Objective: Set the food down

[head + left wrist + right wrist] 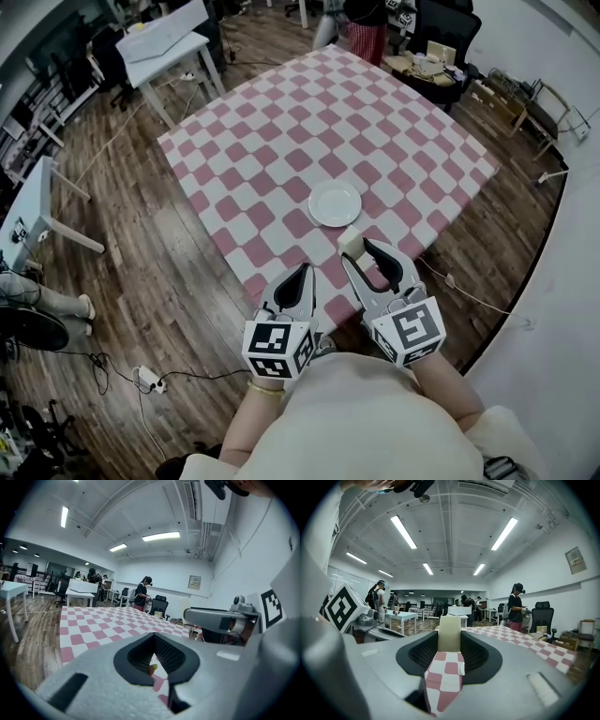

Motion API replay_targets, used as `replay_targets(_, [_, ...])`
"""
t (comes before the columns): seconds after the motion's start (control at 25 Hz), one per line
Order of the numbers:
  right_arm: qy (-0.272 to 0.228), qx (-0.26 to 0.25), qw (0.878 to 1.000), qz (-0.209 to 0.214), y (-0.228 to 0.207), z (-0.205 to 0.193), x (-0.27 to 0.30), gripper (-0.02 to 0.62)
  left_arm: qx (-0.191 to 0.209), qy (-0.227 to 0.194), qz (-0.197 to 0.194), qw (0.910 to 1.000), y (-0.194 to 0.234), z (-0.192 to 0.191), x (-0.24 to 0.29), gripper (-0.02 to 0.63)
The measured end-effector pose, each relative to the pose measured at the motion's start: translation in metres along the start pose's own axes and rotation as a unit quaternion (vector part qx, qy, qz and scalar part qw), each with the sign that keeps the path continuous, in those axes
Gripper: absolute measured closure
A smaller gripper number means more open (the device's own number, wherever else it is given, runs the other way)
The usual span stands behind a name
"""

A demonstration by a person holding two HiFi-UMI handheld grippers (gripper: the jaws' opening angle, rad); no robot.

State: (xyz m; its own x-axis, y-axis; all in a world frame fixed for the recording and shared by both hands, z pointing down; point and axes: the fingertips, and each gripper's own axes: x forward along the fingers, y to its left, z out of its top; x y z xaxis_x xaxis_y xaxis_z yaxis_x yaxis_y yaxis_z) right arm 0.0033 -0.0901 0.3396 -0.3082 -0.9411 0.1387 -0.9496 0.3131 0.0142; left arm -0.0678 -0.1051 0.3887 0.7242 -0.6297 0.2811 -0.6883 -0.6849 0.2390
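A white plate [335, 203] lies bare on the pink-and-white checked tablecloth [281, 131], toward the table's near side. My right gripper [354, 246] is shut on a cream block of food [351, 241], held just short of the plate's near rim. In the right gripper view the block [449, 633] stands upright between the jaws of that gripper [450, 640], above the cloth. My left gripper [302, 274] hovers over the table's near edge, left of the right one, with its jaws together. A tiny yellow-orange speck [153, 669] shows at its tips [153, 665]; I cannot tell what it is.
White desks stand on the wooden floor at the left [37, 202] and far left [164, 37]. A person [366, 28] stands at the table's far end beside a cluttered office chair [427, 66]. Cables and a power strip [148, 378] lie on the floor near me.
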Motion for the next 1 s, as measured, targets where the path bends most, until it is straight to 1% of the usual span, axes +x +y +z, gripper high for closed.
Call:
replay_targets(0.32, [0.005,0.004,1.0,-0.011,-0.001,-0.004,0.028,0.437,-0.002,0.004,-0.012,0.9999,0.025,0.001,0.012,0.607])
replay_targets(0.6, [0.018,0.003,1.0,-0.015,-0.007,-0.007,0.039,0.437,-0.008,0.008,-0.016,0.9998,0.031,0.003,0.02,0.609])
replay_targets(0.88, [0.031,0.001,1.0,0.001,-0.023,-0.008,0.054,0.437,-0.017,0.004,-0.006,0.9998,0.038,0.01,0.037,0.609])
replay_targets(1.0, [0.038,-0.001,0.999,0.013,-0.035,-0.008,0.062,0.437,-0.024,0.002,0.006,0.9997,0.04,0.013,0.047,0.609])
